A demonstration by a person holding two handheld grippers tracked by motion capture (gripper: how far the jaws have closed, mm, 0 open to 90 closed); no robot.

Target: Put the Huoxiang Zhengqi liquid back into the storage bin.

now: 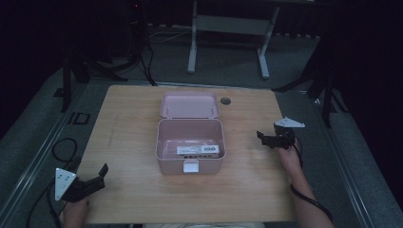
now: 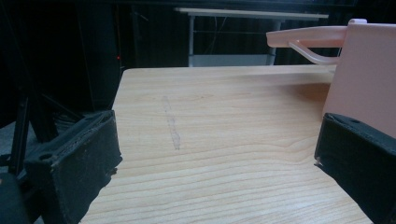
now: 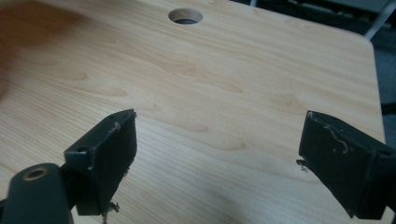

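At the lower left of the high view, the left gripper (image 1: 97, 176) rests near the table (image 1: 128, 142) edge, jaws apart and empty. Right of centre, the right gripper (image 1: 264, 138) hovers, jaws likewise spread. The pink box (image 1: 190, 142) sits mid-frame, lid open; its inside label (image 1: 197, 149) is unreadable.

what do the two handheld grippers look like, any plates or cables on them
Both are black two-jaw tools. The left gripper and right gripper each carry a grey three-cornered plate on top and trail a black cable. The jaw pads look worn, with frayed edges. No sleeves show on the forearms.
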